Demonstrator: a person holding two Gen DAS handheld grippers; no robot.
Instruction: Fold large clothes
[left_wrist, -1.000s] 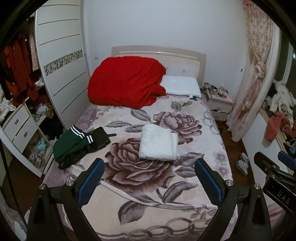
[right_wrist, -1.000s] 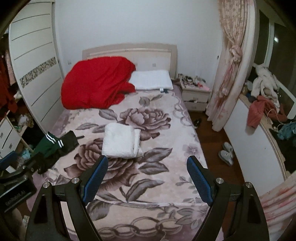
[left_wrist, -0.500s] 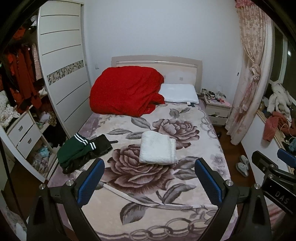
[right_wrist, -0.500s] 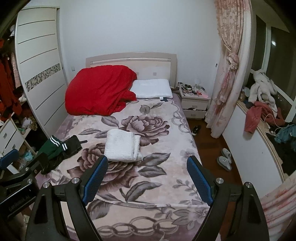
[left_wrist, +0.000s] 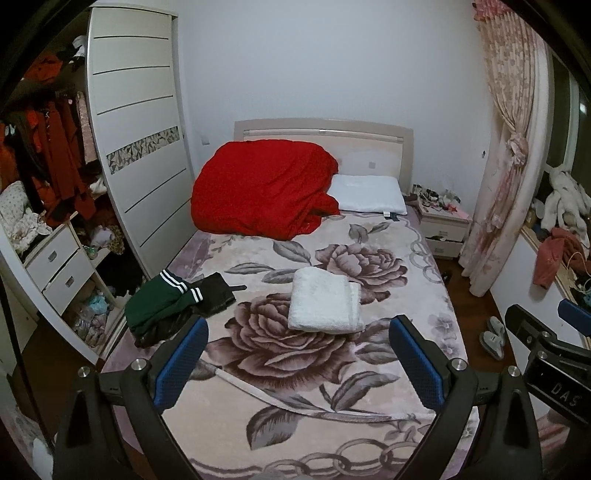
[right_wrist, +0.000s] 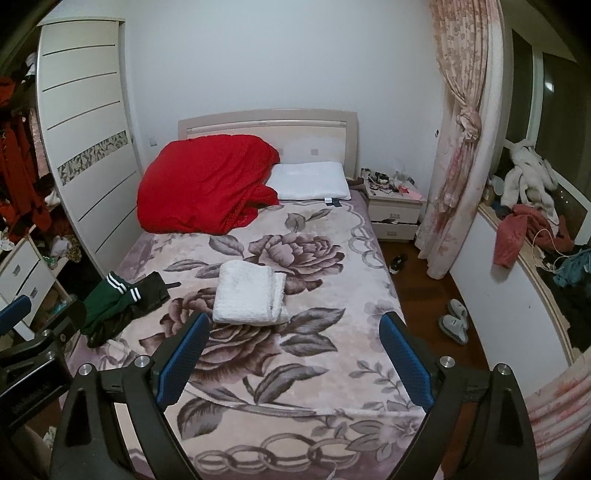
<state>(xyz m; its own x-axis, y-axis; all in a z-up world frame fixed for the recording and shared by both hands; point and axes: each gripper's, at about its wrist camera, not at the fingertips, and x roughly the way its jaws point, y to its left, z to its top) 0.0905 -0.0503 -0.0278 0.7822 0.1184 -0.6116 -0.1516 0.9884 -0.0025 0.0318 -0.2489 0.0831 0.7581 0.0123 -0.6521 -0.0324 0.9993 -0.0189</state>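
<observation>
A white wall (left_wrist: 332, 74) backs a bed (right_wrist: 295, 369) with a pale headboard (left_wrist: 369, 136) and a floral blanket. A white wardrobe (left_wrist: 140, 147) stands to its left, drawers (left_wrist: 61, 266) nearer. A nightstand (right_wrist: 393, 212) sits right of the pillow (right_wrist: 310, 181), beside a tied pink curtain (right_wrist: 458, 147). The floor (right_wrist: 417, 295) is dark wood, with slippers (right_wrist: 454, 321) on it. A dark window (right_wrist: 554, 92) is at right.

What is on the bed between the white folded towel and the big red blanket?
Nothing lies there. Between the white folded towel and the red blanket both wrist views show only the bare flowered bedspread.
</observation>
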